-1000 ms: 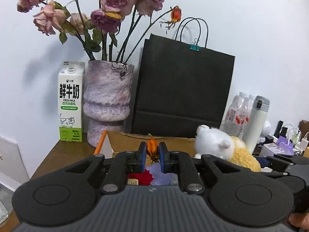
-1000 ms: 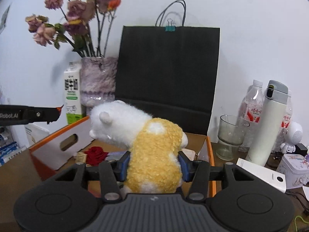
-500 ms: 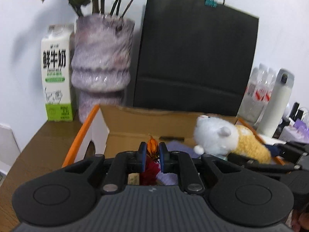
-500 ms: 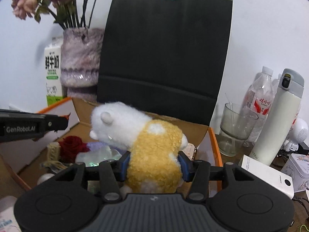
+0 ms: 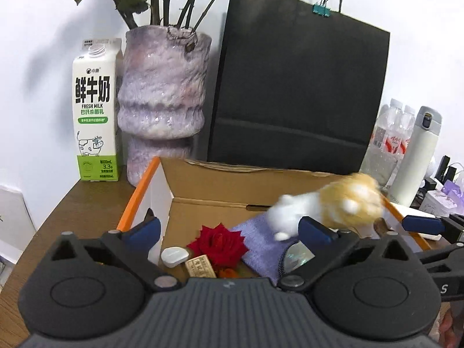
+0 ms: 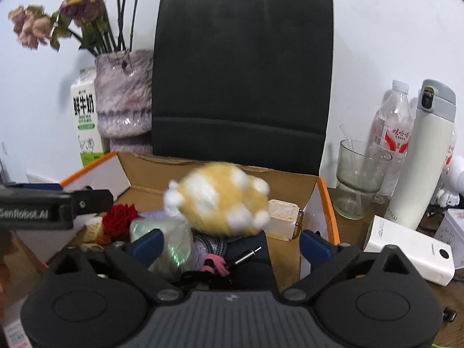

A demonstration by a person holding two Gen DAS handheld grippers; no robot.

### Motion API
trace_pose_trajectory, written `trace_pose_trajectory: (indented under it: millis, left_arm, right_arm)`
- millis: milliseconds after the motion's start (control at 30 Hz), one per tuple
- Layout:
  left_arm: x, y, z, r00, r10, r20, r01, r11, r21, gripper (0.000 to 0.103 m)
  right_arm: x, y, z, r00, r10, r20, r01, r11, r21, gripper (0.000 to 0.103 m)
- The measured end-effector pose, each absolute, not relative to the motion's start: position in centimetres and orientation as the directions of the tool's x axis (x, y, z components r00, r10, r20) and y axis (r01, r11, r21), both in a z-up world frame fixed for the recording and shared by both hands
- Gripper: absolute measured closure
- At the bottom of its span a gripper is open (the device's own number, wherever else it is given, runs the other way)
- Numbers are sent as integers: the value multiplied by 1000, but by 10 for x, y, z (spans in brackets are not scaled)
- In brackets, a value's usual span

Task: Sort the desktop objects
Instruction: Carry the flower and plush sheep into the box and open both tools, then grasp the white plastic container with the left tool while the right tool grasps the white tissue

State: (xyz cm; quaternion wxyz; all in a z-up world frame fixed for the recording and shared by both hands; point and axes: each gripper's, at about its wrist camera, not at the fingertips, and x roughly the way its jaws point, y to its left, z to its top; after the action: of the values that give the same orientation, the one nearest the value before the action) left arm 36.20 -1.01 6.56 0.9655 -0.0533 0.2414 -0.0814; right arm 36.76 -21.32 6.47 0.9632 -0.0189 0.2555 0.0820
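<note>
My left gripper [image 5: 230,227] hangs over the open cardboard box [image 5: 142,191], jaws opening wide with nothing between them. A small orange flower [image 5: 227,272] lies in the box below a red rose [image 5: 217,245]. My right gripper [image 6: 232,242] is also over the box [image 6: 324,197], its jaws opening. The white and yellow plush toy [image 6: 223,200] is blurred just beyond its fingers, free of the pads, above the box's contents. The left wrist view shows the plush [image 5: 327,206] at the box's right side.
Behind the box stand a milk carton [image 5: 95,110], a purple vase [image 5: 163,101] and a black paper bag [image 5: 298,87]. To the right are a glass [image 6: 359,174], a water bottle [image 6: 395,133], a white thermos [image 6: 426,156] and a white carton [image 6: 409,246].
Both grippers have opened. The plush has left the right gripper's pads and tumbles toward the box. The orange flower is out of the left gripper and lies in the box.
</note>
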Motion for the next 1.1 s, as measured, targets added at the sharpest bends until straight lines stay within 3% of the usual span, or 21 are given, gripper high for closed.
trace_pose_trajectory:
  millis: [233,567,767,967,1100]
  left_arm:
    - [349,-6,85,872,-199,-448,129,975,-182,0]
    - [277,8,123,912,-235,-336,204,971,-123,0]
    - [233,20,106,890,-254,-379,232,967,-103,0]
    - [204,19,73,841,-268,-470,222,963,-153,0]
    - [202,-2,60,821,-263,-507,219,965,-147,0]
  right_arm:
    - [360,-216,77,847,174,-502,-179,983,39,0]
    - [281,-246,121,889,250,-383,-238,968,79,0]
    - [237,-255,90,856,187,-483,-226,974,-23,0]
    - [212,-267,45,789,160,-594,-195,981,6,0]
    - [212,-266,36,774,145,-617,-178,984,9,0]
